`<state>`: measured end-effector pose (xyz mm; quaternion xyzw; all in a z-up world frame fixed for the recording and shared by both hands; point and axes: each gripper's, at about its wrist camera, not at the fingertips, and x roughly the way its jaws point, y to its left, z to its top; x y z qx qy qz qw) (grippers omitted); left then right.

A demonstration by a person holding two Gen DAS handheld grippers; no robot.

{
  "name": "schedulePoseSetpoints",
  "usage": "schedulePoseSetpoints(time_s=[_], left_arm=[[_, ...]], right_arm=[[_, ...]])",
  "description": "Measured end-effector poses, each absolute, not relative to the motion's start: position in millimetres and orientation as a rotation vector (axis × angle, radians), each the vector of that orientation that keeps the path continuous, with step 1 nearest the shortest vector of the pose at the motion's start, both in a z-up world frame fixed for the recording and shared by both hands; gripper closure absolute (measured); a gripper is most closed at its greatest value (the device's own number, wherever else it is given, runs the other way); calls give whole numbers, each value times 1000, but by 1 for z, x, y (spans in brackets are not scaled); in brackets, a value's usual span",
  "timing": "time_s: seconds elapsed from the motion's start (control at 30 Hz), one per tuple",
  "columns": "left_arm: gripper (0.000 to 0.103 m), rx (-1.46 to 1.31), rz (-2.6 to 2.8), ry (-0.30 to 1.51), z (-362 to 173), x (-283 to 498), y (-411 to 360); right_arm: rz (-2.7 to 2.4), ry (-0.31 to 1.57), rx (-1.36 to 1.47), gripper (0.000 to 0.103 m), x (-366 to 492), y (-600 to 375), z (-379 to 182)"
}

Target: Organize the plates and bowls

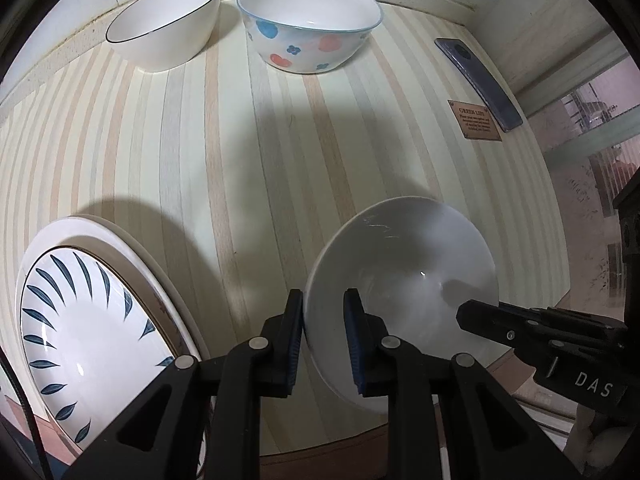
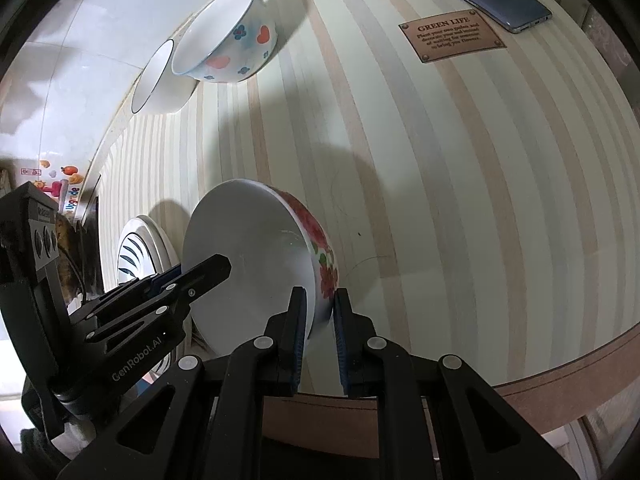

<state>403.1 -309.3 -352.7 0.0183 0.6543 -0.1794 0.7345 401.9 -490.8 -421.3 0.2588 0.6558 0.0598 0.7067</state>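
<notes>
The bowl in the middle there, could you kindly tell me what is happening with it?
A person holds the flowered bowl by its rim with both tongs: the left tongs clamp one side, the right tongs the opposite. It sits low over the striped table, beside stacked plates. Two more bowls stand at the far edge.

A small brown plaque [image 2: 451, 41] fixed to the striped tabletop [image 2: 480, 200] has the heading "GREEN LIFE"; the smaller lines under it are too fine to read surely. The left gripper [image 2: 182, 276], seen from the right wrist, carries "GenRobot.AI" in white on its black body. The right gripper [image 1: 466, 314], seen from the left wrist, shows the white letters "DAS". A colourful sticker [image 2: 68, 194] at the left edge has a word like "Upgrade".
</notes>
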Motion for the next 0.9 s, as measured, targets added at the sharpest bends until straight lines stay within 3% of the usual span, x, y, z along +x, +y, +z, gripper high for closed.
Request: schedulePoseSetpoints(time_s=[0.3,0.5,0.53,0.6,0.63,0.67,0.9], left_arm=[[85,45,-392,1457,-353,403,-311],[81,22,-384,1399,-309,408,-299],[76,1,-387,1376,-299,413,-296],[68,-51,-378,1317,-280,432,-290],[61,-73,-370,1294,-275,444,-288],[56,-87,-362,1279,-272,453,-286],[56,-189,-264,1280,-292,551,-277]], right_arm=[[142,1471,575,85,405,-491,-423],[151,1463,571,84,409,-504,-403],[150,1451,560,82,413,-507,-396],[150,1419,552,62,425,-514,-381],[160,1393,563,58,435,-518,-373],[168,1371,570,57,443,-521,-367],[154,1260,573,57,533,-530,-360]])
